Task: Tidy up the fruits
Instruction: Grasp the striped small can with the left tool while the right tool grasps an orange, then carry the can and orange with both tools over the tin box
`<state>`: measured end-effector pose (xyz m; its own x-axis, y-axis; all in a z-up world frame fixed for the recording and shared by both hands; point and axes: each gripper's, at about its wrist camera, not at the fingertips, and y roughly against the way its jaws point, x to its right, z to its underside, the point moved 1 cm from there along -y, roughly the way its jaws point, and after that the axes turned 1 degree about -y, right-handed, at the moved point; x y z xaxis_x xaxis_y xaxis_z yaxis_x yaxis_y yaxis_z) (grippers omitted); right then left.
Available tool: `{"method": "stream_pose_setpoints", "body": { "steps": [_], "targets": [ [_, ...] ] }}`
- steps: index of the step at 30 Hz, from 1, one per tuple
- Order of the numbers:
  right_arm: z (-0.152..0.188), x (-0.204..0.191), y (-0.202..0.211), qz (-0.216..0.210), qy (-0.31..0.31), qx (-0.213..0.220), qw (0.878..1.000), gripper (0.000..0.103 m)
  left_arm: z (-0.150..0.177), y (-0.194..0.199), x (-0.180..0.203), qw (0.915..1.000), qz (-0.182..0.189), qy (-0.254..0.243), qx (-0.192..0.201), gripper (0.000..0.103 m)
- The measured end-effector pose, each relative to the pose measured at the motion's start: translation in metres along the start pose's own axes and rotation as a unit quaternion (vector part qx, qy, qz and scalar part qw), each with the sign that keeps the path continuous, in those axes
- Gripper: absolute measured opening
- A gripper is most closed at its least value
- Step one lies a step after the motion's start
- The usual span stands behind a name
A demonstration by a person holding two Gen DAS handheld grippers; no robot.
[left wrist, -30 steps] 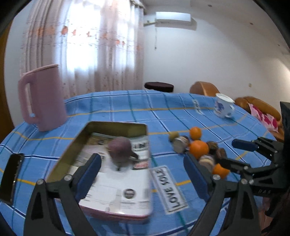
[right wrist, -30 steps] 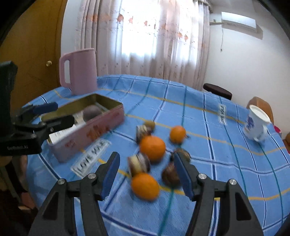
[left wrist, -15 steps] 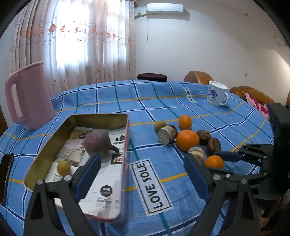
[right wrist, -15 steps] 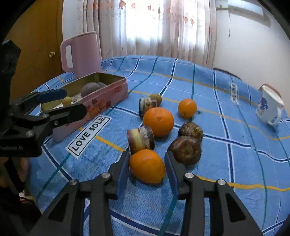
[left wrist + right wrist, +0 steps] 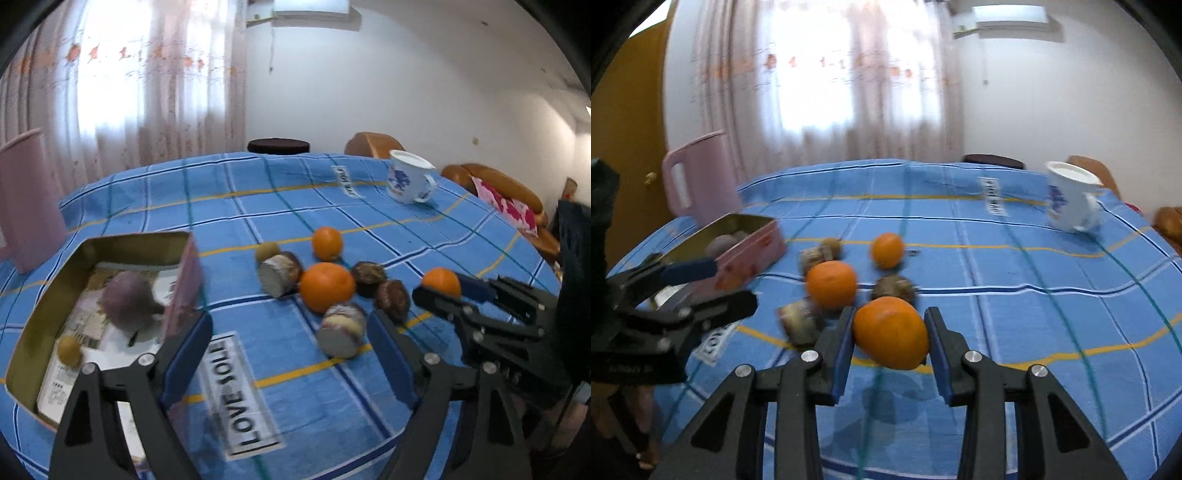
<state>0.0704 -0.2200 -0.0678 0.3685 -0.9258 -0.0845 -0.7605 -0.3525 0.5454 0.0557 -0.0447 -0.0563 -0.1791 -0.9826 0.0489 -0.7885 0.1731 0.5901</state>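
Worktop [image 5: 1015,266] under blue checked cloth carries everything. Open pink rectangular tin [image 5: 55,295] holds a purple fruit [image 5: 127,301]. Right of the tin, left tool [image 5: 288,358], jaws closing on nothing. Farther right, right tool [image 5: 890,347] clenches a round orange [image 5: 890,332], lifted clear.

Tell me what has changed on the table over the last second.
The right gripper closed on the nearest orange and lifted it clear of the cloth; its shadow lies below. The left gripper, nothing between its jaws, is closing slightly and slid from over the tin toward the fruit. Tin, mug and remaining fruit stayed put.
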Motion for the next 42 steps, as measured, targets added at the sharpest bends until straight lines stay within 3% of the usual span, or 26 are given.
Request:
{"method": "stream_pose_setpoints", "body": {
  "steps": [3, 5, 11, 15, 28, 42],
  "targets": [
    [-0.002, 0.013, 0.0, 0.005, -0.017, -0.003, 1.0, 0.039, 0.0, -0.014, 0.01, 0.9992, 0.028, -0.001, -0.028, 0.075],
    [-0.002, 0.015, 0.002, 0.002, -0.016, -0.002, 1.0, 0.039, -0.001, -0.026, 0.015, 0.9975, 0.048, 0.0, -0.053, 0.057],
    [0.0, 0.01, 0.0, -0.003, -0.001, -0.004, 1.0, 0.04, 0.0, -0.043, 0.02, 0.9925, 0.079, 0.017, -0.091, 0.042],
    [0.001, 0.007, 0.003, -0.008, 0.005, 0.006, 1.0, 0.04, 0.005, -0.036, 0.019, 0.9936, 0.079, 0.022, -0.078, 0.041],
    [0.005, -0.001, 0.019, -0.01, 0.029, 0.056, 0.998, 0.039, 0.003, -0.003, 0.012, 0.9986, 0.041, 0.028, 0.018, 0.041],
    [0.007, -0.004, 0.029, -0.011, 0.04, 0.086, 0.995, 0.039, 0.007, 0.013, 0.014, 0.9976, 0.018, 0.022, 0.063, 0.041]
  ]
}}
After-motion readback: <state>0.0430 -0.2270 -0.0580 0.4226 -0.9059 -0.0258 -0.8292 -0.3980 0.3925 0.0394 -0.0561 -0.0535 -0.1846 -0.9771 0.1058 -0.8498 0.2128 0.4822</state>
